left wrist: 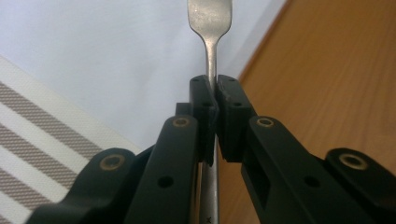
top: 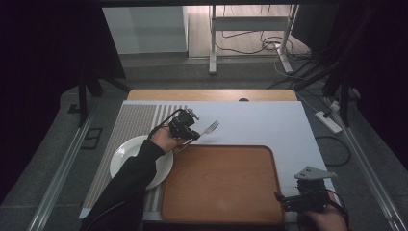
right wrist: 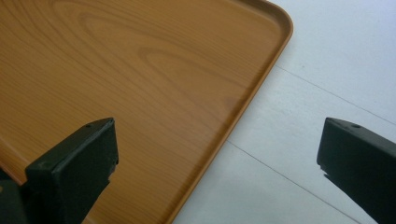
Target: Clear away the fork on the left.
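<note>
One fork (top: pixel 210 128), one plate (top: pixel 126 153), one tray (top: pixel 221 180)

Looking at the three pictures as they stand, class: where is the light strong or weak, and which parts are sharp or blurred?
High view: dark at both sides, the white table mat bright in the middle. Left gripper view: the black left tongs are sharp, while the head of the silver metal fork blurs. Right gripper view: even light on the brown wooden tray, with soft, out-of-focus right tongs.

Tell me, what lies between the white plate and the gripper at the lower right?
The wooden tray lies between the white plate and the right gripper, with nothing on its surface. The high view shows this; the left gripper holds a fork beyond it.
</note>
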Action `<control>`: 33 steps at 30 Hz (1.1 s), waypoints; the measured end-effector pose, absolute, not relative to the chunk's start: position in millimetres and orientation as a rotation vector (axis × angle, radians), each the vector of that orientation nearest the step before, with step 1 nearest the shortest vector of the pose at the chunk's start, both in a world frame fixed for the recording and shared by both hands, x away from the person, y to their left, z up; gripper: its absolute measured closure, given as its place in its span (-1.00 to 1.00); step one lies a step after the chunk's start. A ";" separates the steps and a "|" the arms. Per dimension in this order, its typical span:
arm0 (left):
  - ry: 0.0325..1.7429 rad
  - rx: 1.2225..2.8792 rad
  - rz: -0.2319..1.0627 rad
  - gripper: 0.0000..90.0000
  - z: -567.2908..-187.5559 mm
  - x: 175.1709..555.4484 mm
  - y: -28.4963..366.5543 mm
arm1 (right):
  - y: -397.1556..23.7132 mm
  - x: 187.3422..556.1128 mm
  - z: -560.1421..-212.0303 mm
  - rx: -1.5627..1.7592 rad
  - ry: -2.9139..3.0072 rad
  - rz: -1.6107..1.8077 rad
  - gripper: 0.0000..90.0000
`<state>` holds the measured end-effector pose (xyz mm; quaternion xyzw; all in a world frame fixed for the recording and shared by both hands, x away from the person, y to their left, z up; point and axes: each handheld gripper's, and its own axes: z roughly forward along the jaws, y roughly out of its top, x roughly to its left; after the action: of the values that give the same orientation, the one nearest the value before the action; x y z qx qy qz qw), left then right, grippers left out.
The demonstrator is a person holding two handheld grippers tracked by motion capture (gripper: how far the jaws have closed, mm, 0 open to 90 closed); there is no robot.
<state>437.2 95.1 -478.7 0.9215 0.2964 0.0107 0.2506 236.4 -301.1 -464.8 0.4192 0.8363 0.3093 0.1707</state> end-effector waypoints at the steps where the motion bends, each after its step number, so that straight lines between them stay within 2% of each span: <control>1: 0.803 2.511 0.029 0.91 -478.7 434.9 93.6 | -301.2 236.2 -464.5 1.188 2.377 0.873 -1.00; 13: 0.812 2.513 0.019 0.91 -478.2 405.2 85.1 | -301.0 234.6 -463.8 1.175 2.364 0.886 -1.00; 33: 0.901 2.458 -0.049 0.90 -484.6 351.0 103.8 | -302.8 233.8 -462.6 1.172 2.350 0.912 -1.00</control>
<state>351.0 103.8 -484.6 0.9068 0.3325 -0.0181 0.2584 233.8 -302.8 -462.6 0.4148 0.8315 0.3227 0.1799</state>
